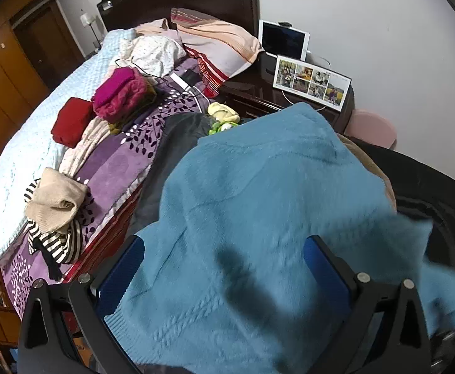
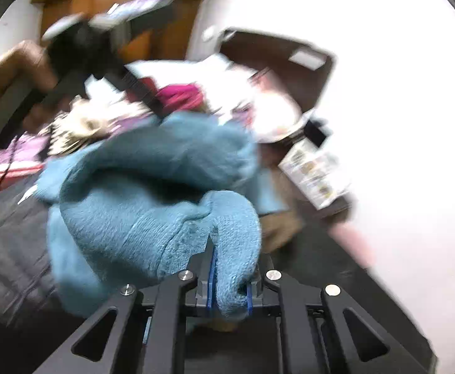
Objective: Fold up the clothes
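Right wrist view is showing the right gripper [image 2: 229, 283] clamping its blue pads on a bunched fold of the fuzzy teal knitted sweater [image 2: 152, 205], the rest of it spilling ahead in soft blurred heaps. Left wrist view is giving what the other is smearing: the left gripper [image 1: 224, 268] standing with jaws wide apart, the sweater [image 1: 258, 218] draping between and over them above the purple leaf-patterned bedspread [image 1: 115, 168], with folded red and magenta garments [image 1: 102, 106] lying further up.
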Action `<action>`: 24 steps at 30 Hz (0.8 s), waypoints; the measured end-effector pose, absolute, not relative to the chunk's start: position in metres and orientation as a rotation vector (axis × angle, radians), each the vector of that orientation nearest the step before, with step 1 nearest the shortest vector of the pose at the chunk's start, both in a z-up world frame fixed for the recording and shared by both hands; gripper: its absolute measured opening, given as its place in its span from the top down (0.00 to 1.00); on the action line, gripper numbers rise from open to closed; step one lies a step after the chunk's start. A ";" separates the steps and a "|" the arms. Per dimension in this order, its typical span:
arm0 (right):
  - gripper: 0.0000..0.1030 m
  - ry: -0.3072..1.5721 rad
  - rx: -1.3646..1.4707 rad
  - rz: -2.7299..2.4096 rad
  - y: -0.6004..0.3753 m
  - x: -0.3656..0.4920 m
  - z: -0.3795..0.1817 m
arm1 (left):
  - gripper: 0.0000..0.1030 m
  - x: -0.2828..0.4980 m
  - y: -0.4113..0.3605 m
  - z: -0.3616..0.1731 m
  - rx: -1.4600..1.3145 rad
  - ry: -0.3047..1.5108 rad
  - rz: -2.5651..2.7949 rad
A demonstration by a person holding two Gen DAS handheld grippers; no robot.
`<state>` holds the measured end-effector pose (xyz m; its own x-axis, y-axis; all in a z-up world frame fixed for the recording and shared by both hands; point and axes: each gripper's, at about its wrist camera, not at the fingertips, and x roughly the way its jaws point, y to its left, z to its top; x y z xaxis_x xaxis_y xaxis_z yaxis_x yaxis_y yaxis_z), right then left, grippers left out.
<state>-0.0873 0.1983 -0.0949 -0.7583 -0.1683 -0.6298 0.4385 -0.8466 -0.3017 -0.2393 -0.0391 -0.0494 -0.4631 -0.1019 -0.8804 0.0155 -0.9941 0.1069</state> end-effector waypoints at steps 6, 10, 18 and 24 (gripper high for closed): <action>0.87 0.661 0.580 -2.929 0.222 -0.049 -0.041 | 0.00 -0.203 -0.036 -0.026 1.530 -0.091 -2.664; 0.88 0.703 0.381 -3.099 0.248 0.004 0.013 | 0.00 -0.176 -0.028 -0.004 1.473 -0.071 -2.705; 1.00 0.444 0.412 -3.179 0.337 0.073 0.066 | 0.00 -0.132 0.008 0.018 1.428 -0.060 -2.778; 0.99 -0.094 0.883 -2.838 0.396 0.053 -0.015 | 0.00 -0.104 0.046 0.012 1.452 -0.125 -2.807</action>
<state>0.0530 0.3960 -0.0152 -0.8108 -0.1778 -0.5576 0.1407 -0.9840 0.1091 -0.1037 0.0462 0.0123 -0.5782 -0.0170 -0.8157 -0.0554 -0.9967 0.0600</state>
